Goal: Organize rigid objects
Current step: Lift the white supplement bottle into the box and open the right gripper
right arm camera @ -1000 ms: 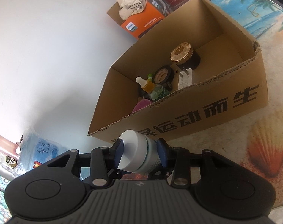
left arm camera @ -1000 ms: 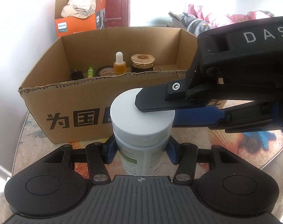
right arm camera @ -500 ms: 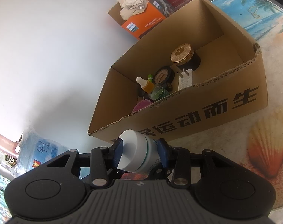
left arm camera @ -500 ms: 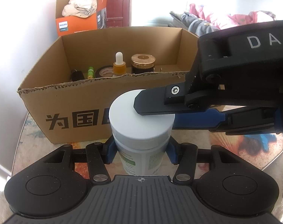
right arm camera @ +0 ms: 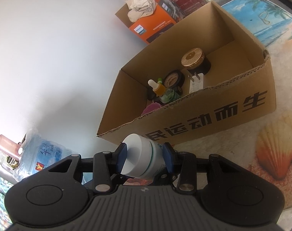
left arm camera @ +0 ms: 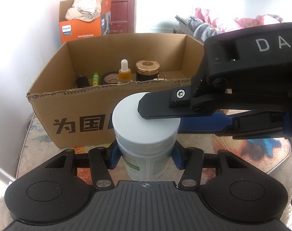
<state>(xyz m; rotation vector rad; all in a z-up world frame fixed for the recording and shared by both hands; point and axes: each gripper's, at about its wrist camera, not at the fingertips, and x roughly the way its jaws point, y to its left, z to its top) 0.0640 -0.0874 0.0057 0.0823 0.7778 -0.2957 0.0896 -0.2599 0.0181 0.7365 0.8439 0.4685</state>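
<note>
White-capped jar (left arm camera: 146, 127), brown cardboard box (left arm camera: 88, 104), blue gripper pads (left arm camera: 113, 158)

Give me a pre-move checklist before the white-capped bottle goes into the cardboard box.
1. Left hand-held gripper shut on white-capped bottle body: ok.
2. Right hand-held gripper shut across its cap: ok.
3. Bottle held by one gripper only for the drop: not ok, both grip it.
4. Free floor at the right end of the cardboard box: ok.
5. Bottle above the near box wall: not ok, it sits in front of and below the rim.
6. Cap tightness: cannot tell.
</note>
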